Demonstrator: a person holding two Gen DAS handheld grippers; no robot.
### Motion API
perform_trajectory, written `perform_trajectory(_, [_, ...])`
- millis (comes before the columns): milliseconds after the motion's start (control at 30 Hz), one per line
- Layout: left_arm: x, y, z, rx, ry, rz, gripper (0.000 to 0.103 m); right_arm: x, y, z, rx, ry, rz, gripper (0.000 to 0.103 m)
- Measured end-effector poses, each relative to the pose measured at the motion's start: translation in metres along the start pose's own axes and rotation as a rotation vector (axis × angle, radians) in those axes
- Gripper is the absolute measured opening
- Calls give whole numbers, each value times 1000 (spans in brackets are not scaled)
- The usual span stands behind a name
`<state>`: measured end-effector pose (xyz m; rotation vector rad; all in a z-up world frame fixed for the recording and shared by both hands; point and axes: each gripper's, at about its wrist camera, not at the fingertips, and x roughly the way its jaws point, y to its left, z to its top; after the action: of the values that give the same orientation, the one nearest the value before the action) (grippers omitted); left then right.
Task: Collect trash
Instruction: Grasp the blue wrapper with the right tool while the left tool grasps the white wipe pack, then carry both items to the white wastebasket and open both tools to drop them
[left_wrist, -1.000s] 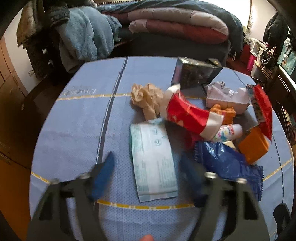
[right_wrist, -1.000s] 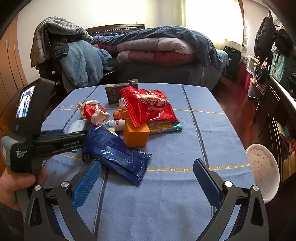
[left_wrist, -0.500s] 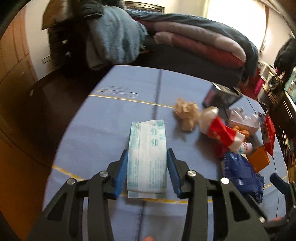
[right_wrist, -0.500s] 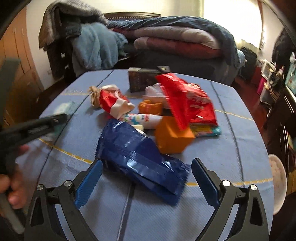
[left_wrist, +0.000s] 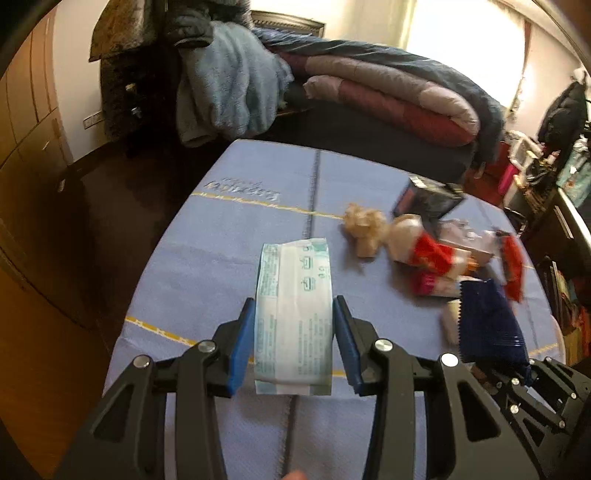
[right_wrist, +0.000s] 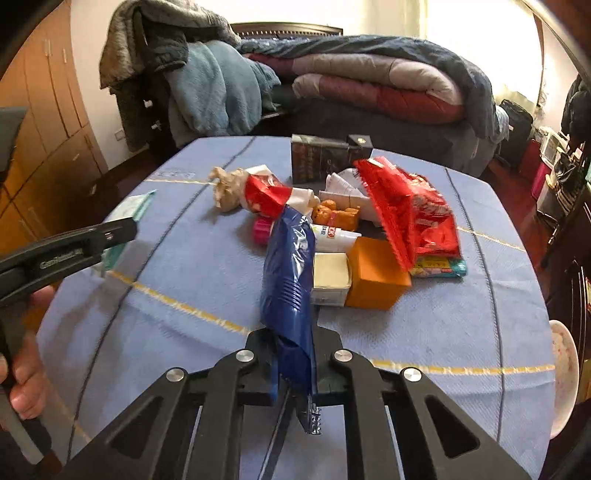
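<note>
My left gripper is shut on a white and green tissue pack and holds it over the blue tablecloth. My right gripper is shut on a dark blue foil wrapper, lifted upright off the cloth; it also shows in the left wrist view. More trash lies in a pile: a crumpled brown paper, a red and white wrapper, a big red snack bag, an orange box and a white box.
A dark carton stands behind the pile. A bed with folded quilts is behind the table. Wooden cabinets are on the left. A white dotted bowl-like object sits past the table's right edge.
My right gripper closed on the blue wrapper and lifted it off the table. My left gripper closed on the tissue pack earlier and has carried it left, away from the pile.
</note>
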<state>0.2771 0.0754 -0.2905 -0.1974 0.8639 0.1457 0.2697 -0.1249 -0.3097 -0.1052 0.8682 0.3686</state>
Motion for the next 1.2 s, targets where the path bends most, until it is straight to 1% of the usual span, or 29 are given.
perform_trajectory(100, [-18,-16,-4,31,-20,-43,42,-24,-10,-9,23,-32,8,11])
perform_trajectory(167, [-30,-33,-7,62,-27,-89,42,-38,-19,-13,44,-52,-3,11])
perform_trajectory(200, [-33,-40,-8,73,-28,-107,42,-49,-29,-19,67,-68,-18,11])
perform_trajectory(267, [-42,-65,-11,113,-26,-170,42,-64,-44,-27,105,-85,-43,11])
perform_trajectory(300, [-45,-77,-12,134,-26,-196,43,-74,-57,-33,135,-96,-70,11])
perform_trajectory(400, [-51,-126,-15,224,-24,-277,43,-93,-91,-46,196,-115,-141,11])
perform_trajectory(500, [-54,-182,-19,330,-22,-372,43,-114,-137,-66,289,-134,-241,11])
perform_trajectory(600, [-53,-247,-24,437,-15,-465,43,-128,-182,-83,376,-147,-329,11])
perform_trajectory(700, [-47,-293,-30,500,-2,-523,43,-137,-224,-97,451,-159,-398,11])
perform_trajectory(767, [-38,-331,-35,546,19,-558,43,-138,-249,-104,486,-155,-429,11])
perform_trajectory(900, [-19,-389,-46,603,59,-607,43,-134,-288,-114,529,-148,-474,11])
perform_trajectory(933, [-10,-407,-49,620,70,-612,43,-131,-299,-117,542,-143,-480,11])
perform_trajectory(967, [-2,-418,-51,629,78,-611,43,-127,-309,-120,558,-137,-481,11])
perform_trajectory(1033, [18,-447,-56,646,114,-611,43,-121,-330,-125,589,-124,-476,12])
perform_trajectory(1100, [35,-467,-60,653,159,-625,43,-113,-349,-134,623,-107,-474,12])
perform_trajectory(1200, [59,-495,-69,670,213,-624,43,-100,-374,-145,665,-86,-469,12])
